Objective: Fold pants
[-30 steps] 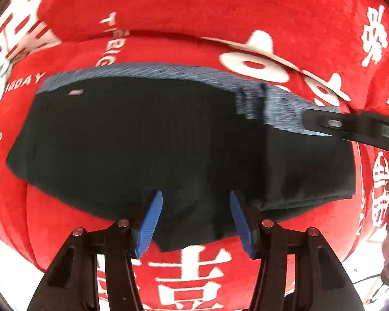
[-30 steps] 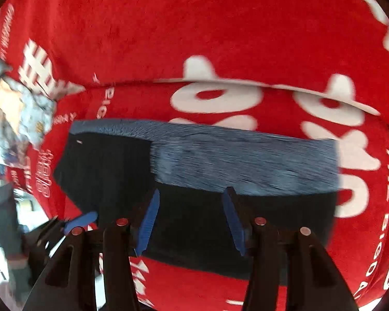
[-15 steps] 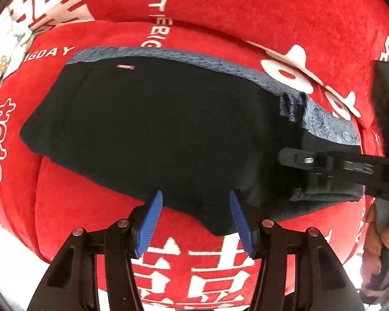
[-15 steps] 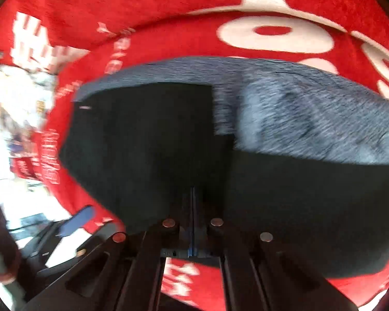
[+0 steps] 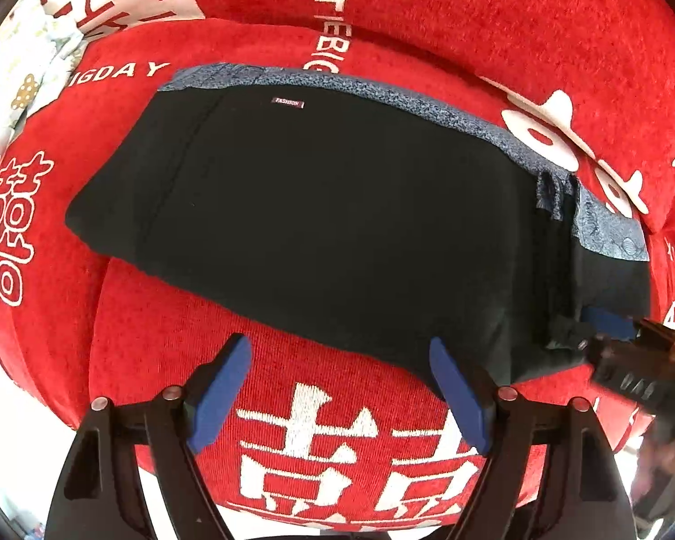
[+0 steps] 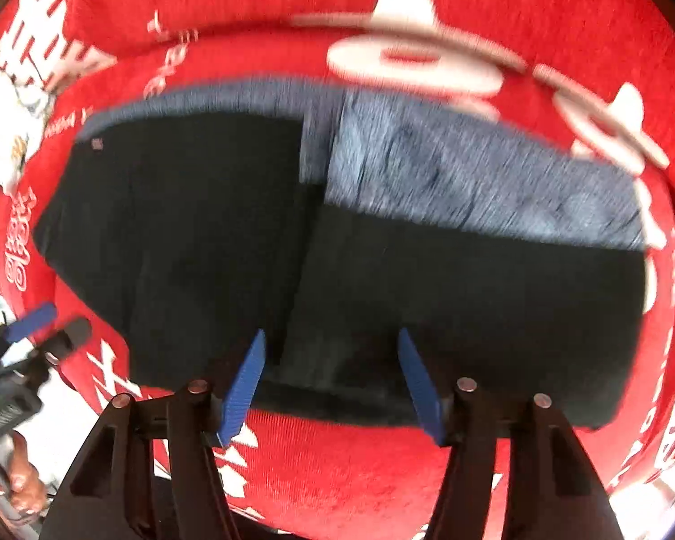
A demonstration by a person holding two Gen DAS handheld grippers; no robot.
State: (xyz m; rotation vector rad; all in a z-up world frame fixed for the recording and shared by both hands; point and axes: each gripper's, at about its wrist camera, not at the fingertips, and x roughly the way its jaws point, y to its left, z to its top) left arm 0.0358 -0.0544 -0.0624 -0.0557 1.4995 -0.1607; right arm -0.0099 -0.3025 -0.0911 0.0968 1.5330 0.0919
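Note:
Black pants [image 5: 328,225] with a grey-blue waistband lie folded flat on a red cushion [image 5: 166,351]; they also show in the right wrist view [image 6: 427,297], with a fold seam down the middle. My left gripper [image 5: 339,387] is open and empty just in front of the pants' near edge. My right gripper [image 6: 333,378] is open, its fingertips over the near edge of the pants, holding nothing. The right gripper also shows at the right edge of the left wrist view [image 5: 607,328]. The left gripper shows at the left edge of the right wrist view [image 6: 45,328].
The red cushion carries white printed characters and letters [image 5: 310,445]. A red backrest [image 5: 472,13] rises behind the pants. A pale floral cloth [image 5: 18,76] lies at the far left. The cushion's front edge drops off near both grippers.
The right gripper was shut on the pants' edge half a second ago and is now open, having let go. The left gripper has drawn back a little towards the cushion's front.

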